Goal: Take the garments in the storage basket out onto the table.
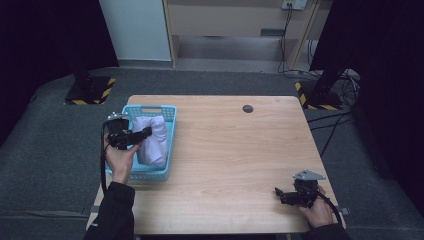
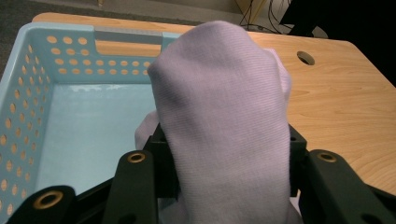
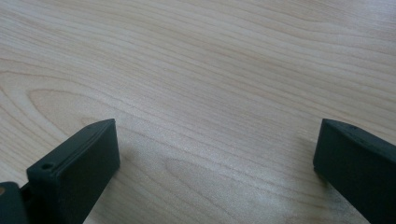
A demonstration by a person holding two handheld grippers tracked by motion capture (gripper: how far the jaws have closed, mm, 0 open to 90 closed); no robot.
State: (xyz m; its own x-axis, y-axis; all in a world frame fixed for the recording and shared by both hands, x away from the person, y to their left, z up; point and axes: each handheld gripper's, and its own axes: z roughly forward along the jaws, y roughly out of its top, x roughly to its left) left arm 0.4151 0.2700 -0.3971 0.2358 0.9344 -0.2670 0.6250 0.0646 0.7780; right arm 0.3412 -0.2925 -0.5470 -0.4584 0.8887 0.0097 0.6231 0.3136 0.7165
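Lilac cloth (image 2: pixel 224 121) clamped between left gripper (image 2: pixel 224 177) jaws, above blue basket (image 2: pixel 70 51); right jaws wide.

Basket (image 1: pixel 168 131) at table (image 1: pixel 235 150) left; cloth (image 1: pixel 152 140) inside basket.

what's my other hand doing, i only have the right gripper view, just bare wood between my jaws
Observer: The left gripper is shut on a pale lilac cloth over the blue basket.
Operator: is the cloth in the basket or out
Observer: The cloth lies along the basket's right half; the floor to its left is bare.
Operator: where's the basket from me
Observer: At the table's far left; your right gripper, jaws open, sits at the near right corner.
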